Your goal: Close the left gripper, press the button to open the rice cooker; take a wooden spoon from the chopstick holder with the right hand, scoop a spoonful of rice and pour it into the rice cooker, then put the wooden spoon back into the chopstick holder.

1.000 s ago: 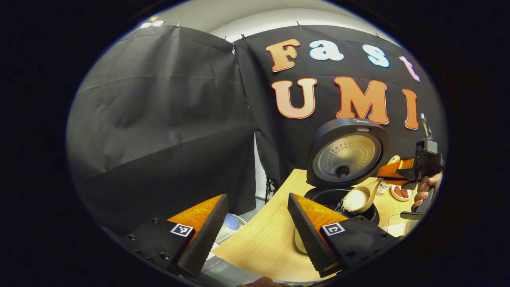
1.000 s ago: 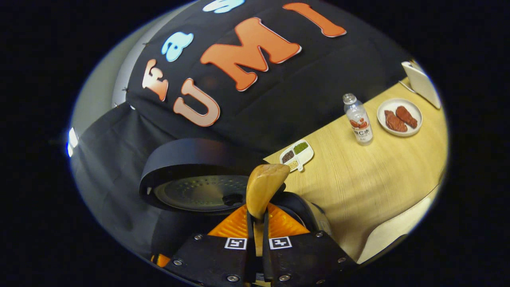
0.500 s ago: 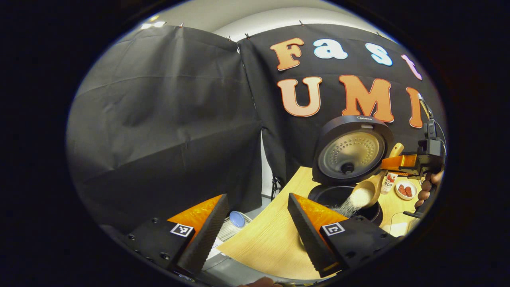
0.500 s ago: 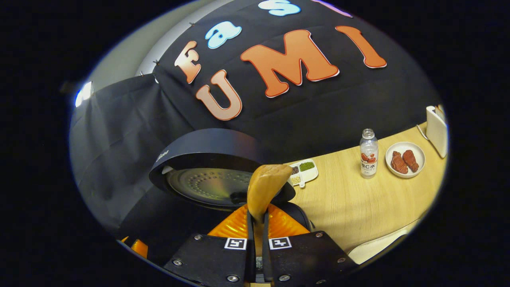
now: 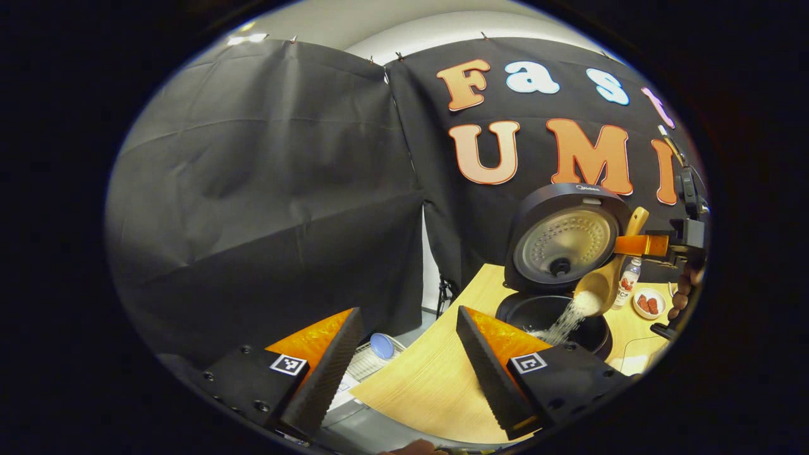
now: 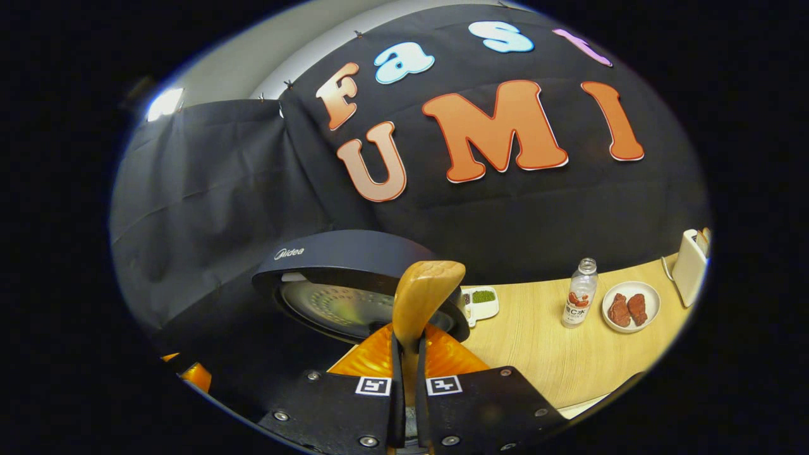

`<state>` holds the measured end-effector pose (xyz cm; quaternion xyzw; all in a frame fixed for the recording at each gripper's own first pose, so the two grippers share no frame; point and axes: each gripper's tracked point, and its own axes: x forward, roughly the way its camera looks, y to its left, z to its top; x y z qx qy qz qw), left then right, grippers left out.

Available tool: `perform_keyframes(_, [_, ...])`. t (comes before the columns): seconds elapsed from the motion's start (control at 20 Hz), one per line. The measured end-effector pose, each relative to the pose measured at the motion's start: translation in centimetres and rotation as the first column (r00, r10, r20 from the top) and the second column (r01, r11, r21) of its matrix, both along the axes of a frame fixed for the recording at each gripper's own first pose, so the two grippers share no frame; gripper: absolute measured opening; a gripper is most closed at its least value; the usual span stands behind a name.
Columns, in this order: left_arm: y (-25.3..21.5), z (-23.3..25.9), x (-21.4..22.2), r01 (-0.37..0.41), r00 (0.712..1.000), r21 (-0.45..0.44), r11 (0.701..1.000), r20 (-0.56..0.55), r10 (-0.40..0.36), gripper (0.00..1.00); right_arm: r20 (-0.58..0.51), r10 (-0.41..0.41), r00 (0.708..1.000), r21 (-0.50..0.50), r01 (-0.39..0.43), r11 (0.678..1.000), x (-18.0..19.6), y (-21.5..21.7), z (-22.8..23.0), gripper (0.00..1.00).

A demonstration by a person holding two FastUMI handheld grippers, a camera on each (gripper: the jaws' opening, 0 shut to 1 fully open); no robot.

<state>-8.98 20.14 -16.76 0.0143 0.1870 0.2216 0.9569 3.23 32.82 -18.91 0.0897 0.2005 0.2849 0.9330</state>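
Rice (image 5: 567,319) falls from the wooden spoon (image 5: 603,284) into the rice cooker (image 5: 551,313). The right gripper (image 6: 405,354) squeezes the spoon; the left gripper (image 5: 404,354) is wide apart.

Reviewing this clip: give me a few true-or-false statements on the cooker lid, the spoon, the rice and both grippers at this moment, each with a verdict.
1. The black rice cooker's round lid stands open. True.
2. The right gripper has both fingers pressed on the light wooden spoon. True.
3. The spoon is level and the rice sits still in it. False: the bowl is tipped down and white rice streams into the cooker's dark inner pot.
4. The left gripper is shut on the cooker's button. False: its fingers are spread apart, holding nothing, short of the cooker.
5. A small white plate with two red pieces sits beside a clear plastic bottle on the pale wooden table. True.
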Motion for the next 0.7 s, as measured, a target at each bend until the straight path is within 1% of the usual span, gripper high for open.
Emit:
perform_keyframes(0.4, [-0.1, 0.5, 0.0, -0.001, 1.000, 0.017, 1.000, 0.003, 0.001, 1.00, 0.100, 0.070, 0.993, -0.054, -0.064, 0.996, -0.7, 0.9, 1.7, 0.06])
perform_keyframes(0.65, [0.1, 0.8, -0.1, -0.009, 1.000, 0.025, 1.000, 0.012, 0.008, 1.00, 0.176, 0.135, 0.975, -0.116, -0.116, 0.986, -1.7, 1.9, 2.5, 0.06])
perform_keyframes(0.7, [0.2, 0.8, -0.3, -0.010, 1.000, 0.024, 1.000, 0.013, 0.010, 1.00, 0.183, 0.158, 0.970, -0.132, -0.135, 0.982, -2.0, 2.3, 2.5, 0.06])
